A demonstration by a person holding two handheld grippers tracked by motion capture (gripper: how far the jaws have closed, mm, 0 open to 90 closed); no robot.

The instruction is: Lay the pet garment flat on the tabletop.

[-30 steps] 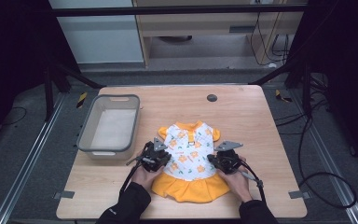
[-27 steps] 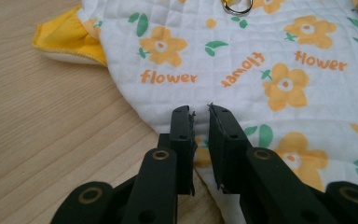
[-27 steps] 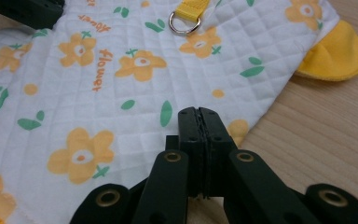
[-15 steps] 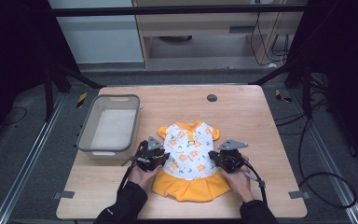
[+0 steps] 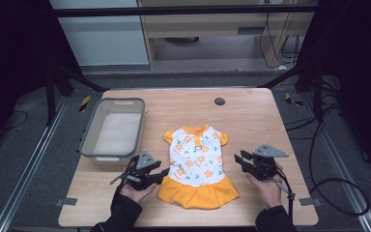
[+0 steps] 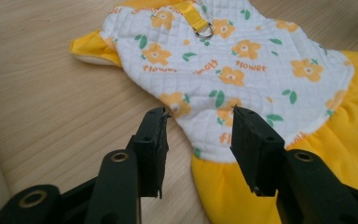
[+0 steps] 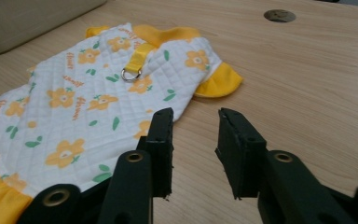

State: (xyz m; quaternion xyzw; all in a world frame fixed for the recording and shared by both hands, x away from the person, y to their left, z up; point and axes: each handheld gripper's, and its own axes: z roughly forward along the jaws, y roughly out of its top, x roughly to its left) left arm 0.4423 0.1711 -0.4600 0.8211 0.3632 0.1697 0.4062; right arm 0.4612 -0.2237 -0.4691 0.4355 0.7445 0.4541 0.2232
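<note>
From above, the small dress (image 5: 197, 166) lies flat near the front of the table (image 5: 251, 111), white flowered top and yellow skirt; the left gripper (image 5: 162, 172) sits just beside its left edge, the right gripper (image 5: 239, 159) a little apart from its right edge; a grey bin (image 5: 89, 145) stands to the left. In the left gripper view, the jaws have just been opening, released, nothing between them, the dress (image 6: 242, 70) just beyond. In the right gripper view, likewise just opened, empty, over bare wood beside the dress (image 7: 88, 98).

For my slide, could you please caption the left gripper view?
Left gripper open just above the flower-print dress, jaws having just opened with nothing between them, wooden table beneath.
</note>
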